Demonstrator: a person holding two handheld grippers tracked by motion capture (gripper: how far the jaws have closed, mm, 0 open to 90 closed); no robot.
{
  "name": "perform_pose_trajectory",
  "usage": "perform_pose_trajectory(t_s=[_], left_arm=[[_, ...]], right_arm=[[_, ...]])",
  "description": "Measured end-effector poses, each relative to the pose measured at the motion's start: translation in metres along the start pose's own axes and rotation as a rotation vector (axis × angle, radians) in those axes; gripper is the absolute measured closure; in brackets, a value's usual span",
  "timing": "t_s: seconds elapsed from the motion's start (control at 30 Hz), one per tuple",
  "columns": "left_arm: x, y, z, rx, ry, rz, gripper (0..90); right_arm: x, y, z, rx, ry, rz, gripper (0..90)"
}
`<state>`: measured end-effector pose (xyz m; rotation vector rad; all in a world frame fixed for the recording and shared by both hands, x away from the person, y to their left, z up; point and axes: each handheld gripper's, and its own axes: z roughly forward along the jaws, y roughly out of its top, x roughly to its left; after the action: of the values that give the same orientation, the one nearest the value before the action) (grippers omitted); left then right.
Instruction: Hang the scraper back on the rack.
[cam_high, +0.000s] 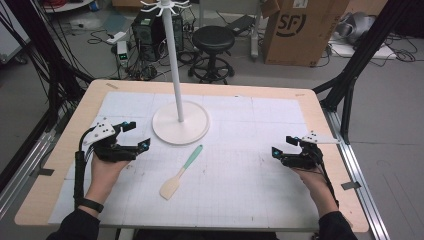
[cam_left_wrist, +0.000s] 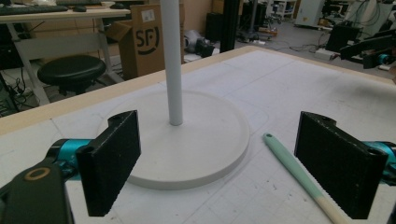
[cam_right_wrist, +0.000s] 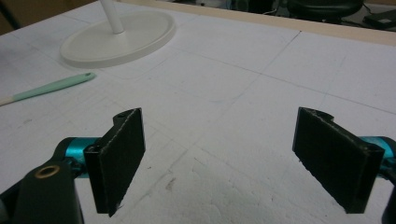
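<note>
Mint-green silicone forms the handle of a slim spatula with a cream blade (cam_high: 182, 171), which is seen lying flat just below the middle of the high view, handle end pointing up and right toward the round white plastic base of a tall pole stand (cam_high: 180, 123). The spatula and the base are near each other but apart. In the left gripper view the green handle (cam_left_wrist: 289, 161) runs down toward the lower right, between the base rim (cam_left_wrist: 196, 177) and the right-hand jaw.

The left gripper (cam_high: 134, 135) is held at the left of the high view, close to the base, its black jaws spread wide with nothing between them. The right gripper (cam_high: 283, 145) is held at the right of the frame, well apart from the spatula, jaws likewise spread and empty. In the right gripper view the spatula handle (cam_right_wrist: 51, 87) lies at the left edge and the base (cam_right_wrist: 119, 39) at the upper left.

No container is seen on the table. A white gridded mat (cam_high: 250, 185) is laid over a pale wooden tabletop (cam_high: 60, 150). Beyond the table, at the top of the high view, a black round stool (cam_high: 213, 40), a brown cardboard box (cam_high: 300, 30), a black computer tower (cam_high: 150, 32) and loose cables are set on a grey floor.
</note>
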<state>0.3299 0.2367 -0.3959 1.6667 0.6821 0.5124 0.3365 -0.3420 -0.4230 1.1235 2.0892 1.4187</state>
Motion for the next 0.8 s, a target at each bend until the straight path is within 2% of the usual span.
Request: perform_pose_trajectory(t_s=[0.23, 0.33, 0.43, 0.57, 0.63, 0.7, 0.8], left_arm=[[-0.017, 0.003, 0.011, 0.051, -0.039, -0.007, 20.0], [-0.029, 0.003, 0.020, 0.083, -0.067, -0.008, 21.3], [-0.045, 0.003, 0.031, 0.139, -0.079, -0.012, 21.7], [-0.065, 0.001, 0.044, 0.225, -0.070, -0.004, 26.7], [-0.071, -0.001, 0.049, 0.251, -0.069, -0.014, 27.8], [-0.077, -0.004, 0.052, 0.254, -0.064, -0.023, 29.0], [-0.088, -0.011, 0.060, 0.334, -0.031, -0.001, 32.5]], right_arm=[[0.000, 0.000, -0.001, -0.001, -0.001, -0.001, 16.1], [0.000, 0.000, -0.001, -0.001, 0.000, 0.003, 16.1], [0.000, 0.000, -0.001, -0.002, 0.000, 0.003, 16.1], [0.000, 0.000, -0.001, -0.003, 0.001, 0.005, 16.1], [-0.001, 0.000, -0.001, -0.002, 0.001, 0.006, 16.1], [-0.001, 0.000, -0.001, -0.003, 0.001, 0.004, 16.1], [-0.001, 0.000, -0.001, -0.002, 0.000, 0.005, 16.1]])
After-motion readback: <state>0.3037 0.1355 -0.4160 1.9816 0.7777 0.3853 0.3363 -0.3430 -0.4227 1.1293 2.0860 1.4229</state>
